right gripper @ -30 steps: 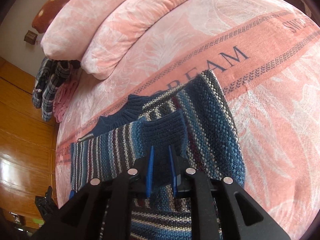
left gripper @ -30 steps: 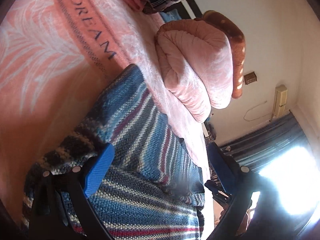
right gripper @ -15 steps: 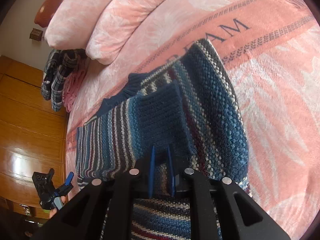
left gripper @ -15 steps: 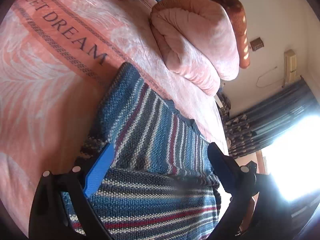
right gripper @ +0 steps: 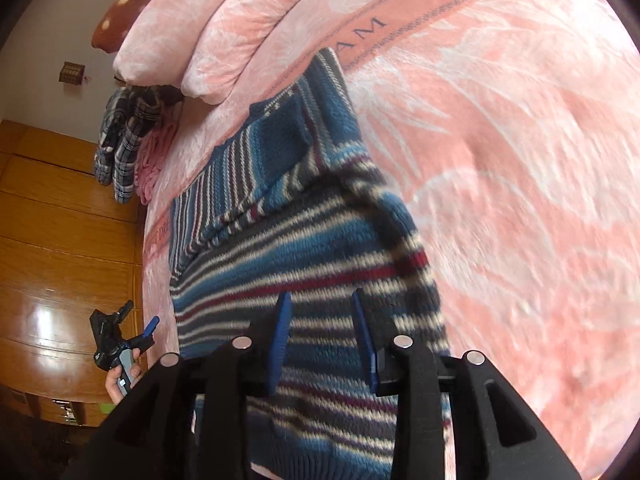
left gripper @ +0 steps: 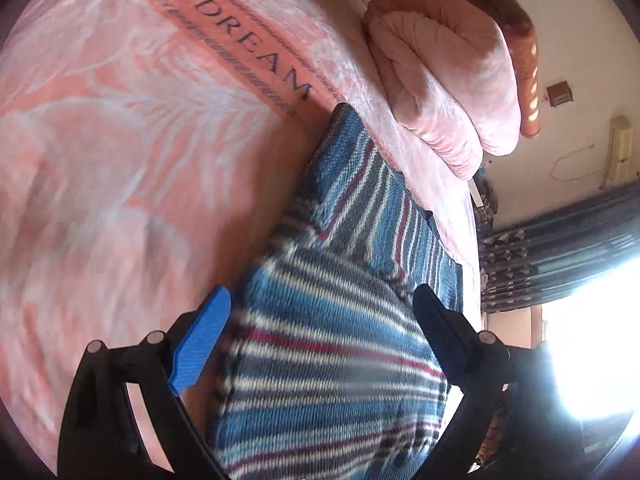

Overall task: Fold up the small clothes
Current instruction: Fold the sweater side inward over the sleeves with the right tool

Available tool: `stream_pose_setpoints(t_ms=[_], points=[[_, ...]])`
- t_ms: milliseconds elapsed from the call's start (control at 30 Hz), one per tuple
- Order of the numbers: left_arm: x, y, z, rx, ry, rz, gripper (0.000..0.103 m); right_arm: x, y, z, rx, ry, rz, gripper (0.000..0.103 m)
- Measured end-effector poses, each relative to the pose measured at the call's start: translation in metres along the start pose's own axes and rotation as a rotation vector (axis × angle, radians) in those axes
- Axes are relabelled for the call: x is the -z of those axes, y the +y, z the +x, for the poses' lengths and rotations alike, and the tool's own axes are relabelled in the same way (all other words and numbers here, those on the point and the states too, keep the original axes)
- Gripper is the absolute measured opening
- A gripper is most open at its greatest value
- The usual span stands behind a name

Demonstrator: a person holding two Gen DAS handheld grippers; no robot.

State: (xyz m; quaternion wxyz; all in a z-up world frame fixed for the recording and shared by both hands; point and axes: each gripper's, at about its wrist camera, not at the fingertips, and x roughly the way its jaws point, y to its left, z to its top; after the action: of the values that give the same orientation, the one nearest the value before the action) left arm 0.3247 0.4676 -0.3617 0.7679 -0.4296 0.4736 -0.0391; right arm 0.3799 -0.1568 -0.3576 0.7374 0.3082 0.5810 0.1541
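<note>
A blue knit sweater (left gripper: 340, 320) with white, grey and red stripes lies on the pink bedspread (left gripper: 120, 160), one part folded over the rest. My left gripper (left gripper: 320, 304) is open wide just above it, its fingers straddling the knit without gripping. In the right wrist view the sweater (right gripper: 300, 240) fills the centre. My right gripper (right gripper: 320, 320) hovers over its near edge, open, with a clear gap between the blue pads and no fabric pinched. The left gripper (right gripper: 140, 314) also shows there at the bed's left edge, held by a hand.
A folded pink quilt (left gripper: 440, 80) and a brown spotted pillow (left gripper: 516, 20) sit at the head of the bed. Plaid and pink clothes (right gripper: 124, 140) hang off the bed's far corner. A wooden wardrobe (right gripper: 60, 220) stands to the left; dark curtains (left gripper: 560, 248) hang beside a bright window.
My right gripper was shut on a fold of the sweater and has now opened and let it go. The left gripper stayed open and shifted over the sweater.
</note>
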Motion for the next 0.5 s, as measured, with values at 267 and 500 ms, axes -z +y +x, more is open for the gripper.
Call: stream_pose_setpoints(t_ms=[267, 500], points=[[0.140, 0.050, -0.077, 0.007, 0.201, -0.055, 0.095, 0.130, -0.052, -0.046, -0.053, 0.113, 0.155, 0.057], [0.183, 0.055, -0.058, 0.037, 0.345, -0.061, 0.096, 0.165, -0.053, -0.047, -0.076, 0.127, 0.183, 0.061]])
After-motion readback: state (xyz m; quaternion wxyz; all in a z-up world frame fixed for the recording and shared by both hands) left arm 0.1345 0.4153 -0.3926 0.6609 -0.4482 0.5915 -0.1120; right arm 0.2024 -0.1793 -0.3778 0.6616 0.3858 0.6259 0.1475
